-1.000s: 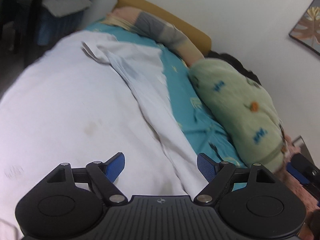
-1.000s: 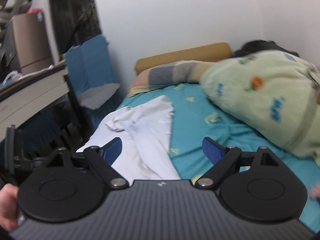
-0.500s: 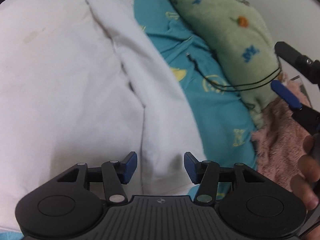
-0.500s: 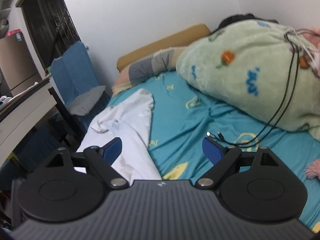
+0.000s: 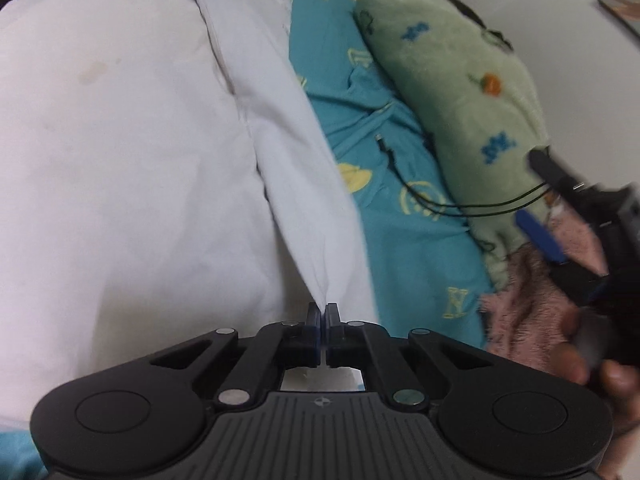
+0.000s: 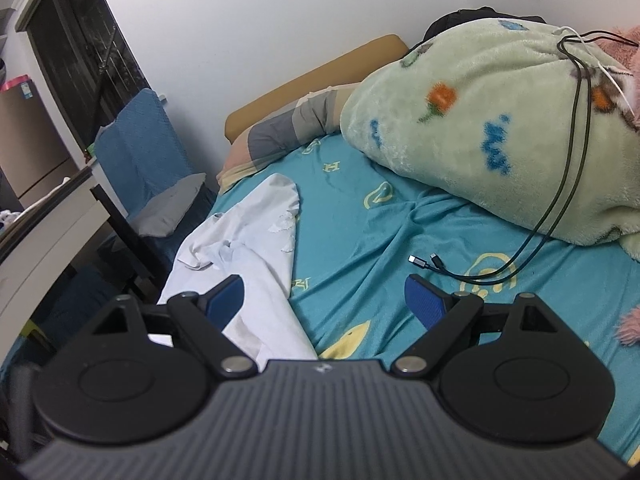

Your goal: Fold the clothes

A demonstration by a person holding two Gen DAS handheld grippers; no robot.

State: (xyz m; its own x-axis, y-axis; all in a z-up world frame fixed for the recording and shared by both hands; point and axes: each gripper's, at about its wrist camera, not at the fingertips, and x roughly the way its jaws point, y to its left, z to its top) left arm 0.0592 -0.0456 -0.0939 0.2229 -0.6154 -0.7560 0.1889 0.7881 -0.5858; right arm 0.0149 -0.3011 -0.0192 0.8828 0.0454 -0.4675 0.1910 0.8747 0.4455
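Now, we read it so:
Shirt [image 5: 132,160]: white, spread on the bed [image 6: 400,248], long axis running away from us.
Left gripper [image 5: 321,320]: tilted down; jaws just closed, clenched on the shirt's near hem fold.
Right gripper [image 6: 324,300]: released, jaws wide, nothing between; shirt edge at its left finger.
Relation: we judge the right must go left for the hem's other corner.
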